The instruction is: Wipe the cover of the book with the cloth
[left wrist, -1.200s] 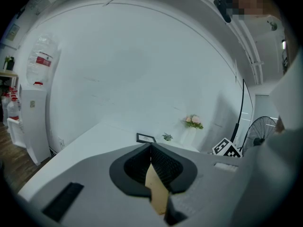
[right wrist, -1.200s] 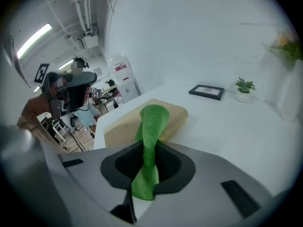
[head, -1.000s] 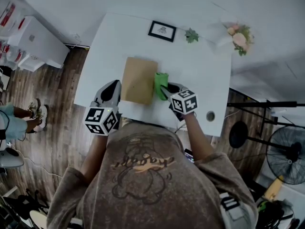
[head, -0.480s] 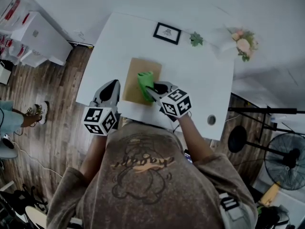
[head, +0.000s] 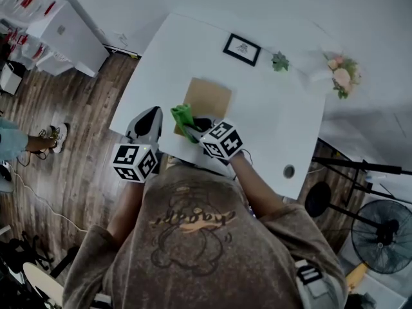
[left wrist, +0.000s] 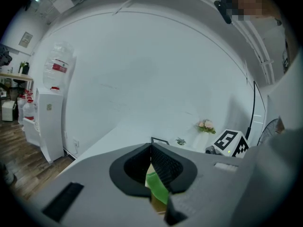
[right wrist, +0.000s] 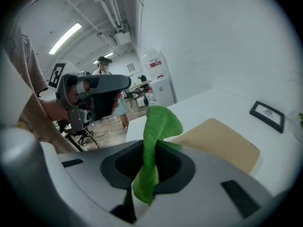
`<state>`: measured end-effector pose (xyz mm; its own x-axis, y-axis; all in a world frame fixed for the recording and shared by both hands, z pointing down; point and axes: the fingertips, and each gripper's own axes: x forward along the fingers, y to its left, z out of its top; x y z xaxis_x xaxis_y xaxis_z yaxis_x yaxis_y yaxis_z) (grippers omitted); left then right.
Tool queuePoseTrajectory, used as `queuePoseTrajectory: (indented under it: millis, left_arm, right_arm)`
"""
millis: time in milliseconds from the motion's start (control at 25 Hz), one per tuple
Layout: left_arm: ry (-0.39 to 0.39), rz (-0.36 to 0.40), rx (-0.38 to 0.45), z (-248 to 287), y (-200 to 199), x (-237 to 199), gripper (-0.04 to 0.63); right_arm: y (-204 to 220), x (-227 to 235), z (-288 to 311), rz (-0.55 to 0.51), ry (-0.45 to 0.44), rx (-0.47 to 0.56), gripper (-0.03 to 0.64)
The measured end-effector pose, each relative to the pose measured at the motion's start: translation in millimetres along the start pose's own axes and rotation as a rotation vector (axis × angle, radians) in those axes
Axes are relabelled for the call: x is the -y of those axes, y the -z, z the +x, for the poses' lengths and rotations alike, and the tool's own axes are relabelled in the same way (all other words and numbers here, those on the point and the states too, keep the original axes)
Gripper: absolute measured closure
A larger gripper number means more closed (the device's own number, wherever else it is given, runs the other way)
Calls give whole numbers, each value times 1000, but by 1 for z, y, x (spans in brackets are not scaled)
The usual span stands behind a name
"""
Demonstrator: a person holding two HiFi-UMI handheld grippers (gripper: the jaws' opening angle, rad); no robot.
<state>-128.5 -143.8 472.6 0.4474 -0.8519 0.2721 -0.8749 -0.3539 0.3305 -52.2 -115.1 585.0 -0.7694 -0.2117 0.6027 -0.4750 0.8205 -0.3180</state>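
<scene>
Fuzzy green cloth point(right wrist: 160, 121) pinched in my right gripper point(right wrist: 150, 149) over the flat tan book's point(right wrist: 222, 141) near-left corner; left gripper point(left wrist: 150, 151) closed, empty.

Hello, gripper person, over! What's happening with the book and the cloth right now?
Right gripper jaws shut on green cloth, at near-left corner of the book. Left gripper jaws shut, empty, beside the book. Nothing lying on the cover.
</scene>
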Motion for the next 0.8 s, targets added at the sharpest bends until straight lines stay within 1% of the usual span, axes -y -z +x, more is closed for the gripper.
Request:
queuePoseTrajectory:
  millis: [160,280,480,640,800]
  left_arm:
    - [-21,-9,3,-7,0,-9,591]
    - [-32,-14,5,-11,1,-13,591]
    - [-39,-22,5,-14,3,-16,591]
    - [-32,-23,1,-11,4,-13,591]
    - [-21,-22,-5,-9,4,-9,591]
  right_arm:
    - [11,-5,21,-33,-7,-70,555]
    - [19,-7,31,-67,-7,-103,555]
    - [21,-5,39,-104,-6,-109,554]
    - [20,4,37,-94,-1,-105,554]
    - [18,19,35,-92,27,-102,554]
